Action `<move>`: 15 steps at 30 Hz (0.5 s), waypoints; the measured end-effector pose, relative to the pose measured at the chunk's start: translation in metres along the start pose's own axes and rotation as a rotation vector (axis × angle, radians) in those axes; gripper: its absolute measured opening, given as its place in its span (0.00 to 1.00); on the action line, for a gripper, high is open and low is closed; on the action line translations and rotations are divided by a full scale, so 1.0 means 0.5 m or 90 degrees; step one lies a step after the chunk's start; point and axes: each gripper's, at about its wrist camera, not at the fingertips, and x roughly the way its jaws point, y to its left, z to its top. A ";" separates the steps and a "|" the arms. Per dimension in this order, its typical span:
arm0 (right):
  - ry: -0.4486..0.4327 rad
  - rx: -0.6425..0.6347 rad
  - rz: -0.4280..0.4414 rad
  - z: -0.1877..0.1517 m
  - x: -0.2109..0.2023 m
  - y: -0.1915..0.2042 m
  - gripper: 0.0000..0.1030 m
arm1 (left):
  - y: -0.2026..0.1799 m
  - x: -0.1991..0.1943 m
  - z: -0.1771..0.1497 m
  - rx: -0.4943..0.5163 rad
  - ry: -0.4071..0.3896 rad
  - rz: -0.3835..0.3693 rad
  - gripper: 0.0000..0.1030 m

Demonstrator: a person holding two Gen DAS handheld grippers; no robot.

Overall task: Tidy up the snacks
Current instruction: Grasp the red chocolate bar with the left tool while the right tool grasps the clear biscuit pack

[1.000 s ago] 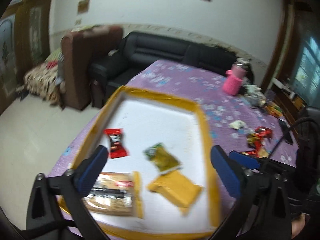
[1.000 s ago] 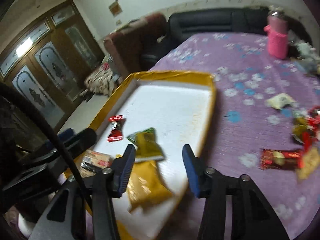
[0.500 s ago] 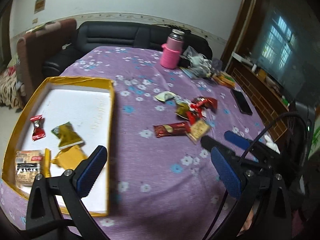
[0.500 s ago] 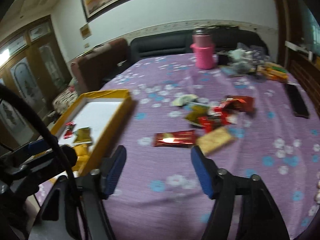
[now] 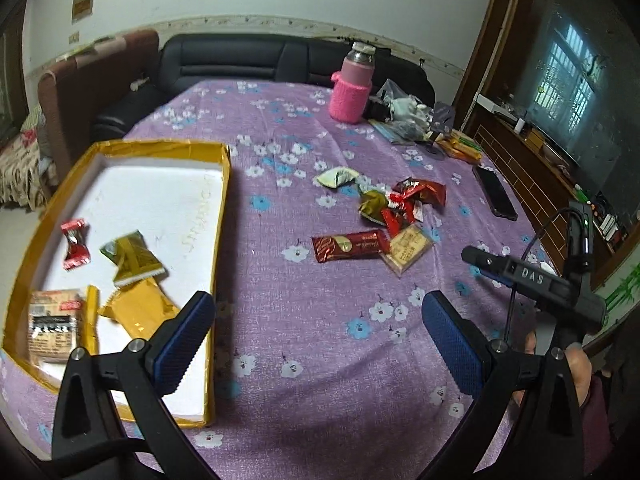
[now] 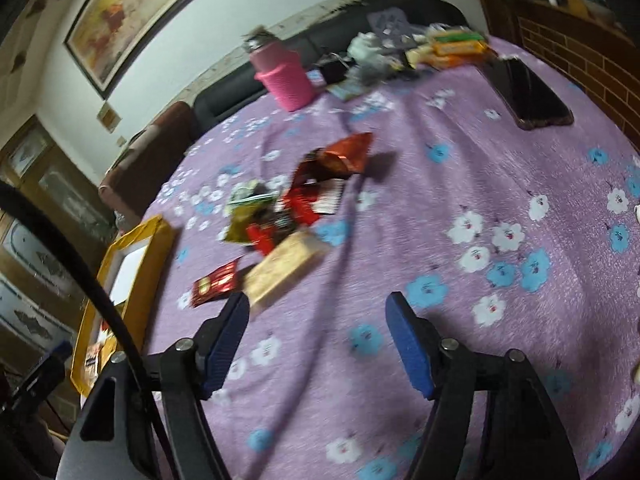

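Observation:
A yellow-rimmed tray (image 5: 222,200) on the left holds a red candy (image 5: 75,245), a green-gold packet (image 5: 132,258), a yellow packet (image 5: 138,312) and a cracker pack (image 5: 54,326). Loose on the purple cloth lie a red bar (image 5: 350,245), a beige biscuit pack (image 5: 408,249), a heap of red and gold wrappers (image 5: 400,204) and a white-green packet (image 5: 336,177). My left gripper (image 5: 316,304) hangs open over bare cloth beside the tray. My right gripper (image 6: 316,300) is open with nothing between its jaws, which are closing slightly; the beige biscuit pack (image 6: 284,272) lies just beyond its left fingertip.
A pink-sleeved bottle (image 5: 354,88) and a clutter of bags and boxes (image 5: 404,120) stand at the far side. A dark phone (image 5: 495,197) lies near the right edge. Sofas stand behind the table. A person's hand (image 5: 576,364) grips the right tool.
Both grippers swung right, away from the tray and toward the loose snacks. The right gripper's jaws widened and it came close to the beige pack. The left has barely moved lately.

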 end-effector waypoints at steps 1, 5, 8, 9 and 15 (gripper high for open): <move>0.003 0.001 0.002 0.004 0.007 0.001 0.65 | 0.000 0.005 0.000 -0.002 0.005 -0.004 1.00; 0.018 -0.018 0.005 0.021 0.045 0.032 0.65 | -0.003 0.020 -0.003 0.011 0.015 -0.008 1.00; 0.031 -0.024 -0.018 0.027 0.077 0.056 0.65 | 0.000 0.023 -0.002 0.018 0.017 -0.008 1.00; 0.035 -0.023 -0.020 0.027 0.088 0.064 0.65 | 0.005 0.025 -0.001 0.016 0.020 -0.006 1.00; 0.043 -0.048 -0.079 0.028 0.144 0.118 0.66 | 0.044 0.045 0.019 -0.014 0.036 -0.017 1.00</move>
